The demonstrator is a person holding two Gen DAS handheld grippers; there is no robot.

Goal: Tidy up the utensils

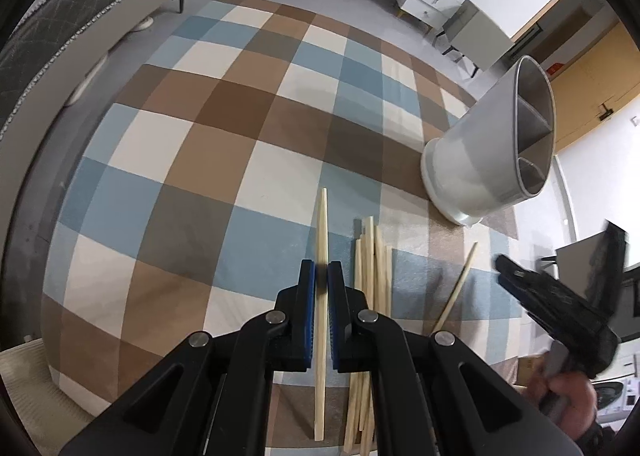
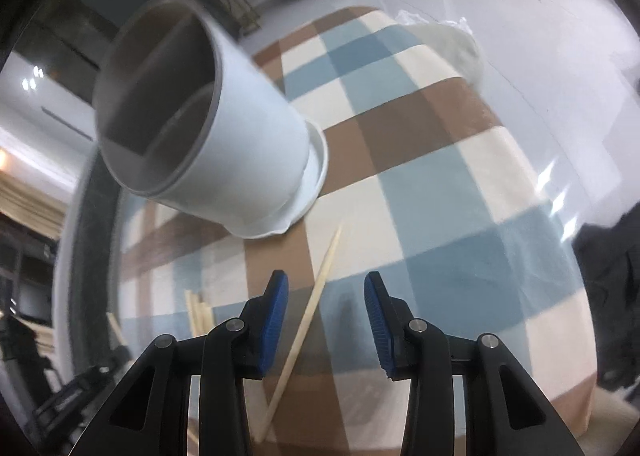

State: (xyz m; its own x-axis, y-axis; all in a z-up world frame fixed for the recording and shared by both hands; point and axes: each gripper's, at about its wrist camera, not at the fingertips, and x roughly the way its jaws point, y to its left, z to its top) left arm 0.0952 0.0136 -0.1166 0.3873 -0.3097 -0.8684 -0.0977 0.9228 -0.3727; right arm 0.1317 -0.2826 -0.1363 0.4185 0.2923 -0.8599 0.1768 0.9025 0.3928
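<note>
Left tongs (image 1: 321,276) are clenched on a single wooden chopstick (image 1: 321,232), which runs lengthwise between the blue pads and juts out ahead of them. Just to its right a loose bundle of chopsticks (image 1: 370,256) lies on the checked surface (image 1: 192,160), and one stray chopstick (image 2: 316,296) lies slanted farther right, between the released pads of the right tongs (image 2: 326,292) without touching them. Left of the held stick the checked cloth is wide and bare out to its rounded edge. Beyond the sticks, near the right edge, stands a white utensil holder (image 1: 480,160) on a saucer-like base; its divided compartments look empty, though the blurred right view leaves that uncertain.
</note>
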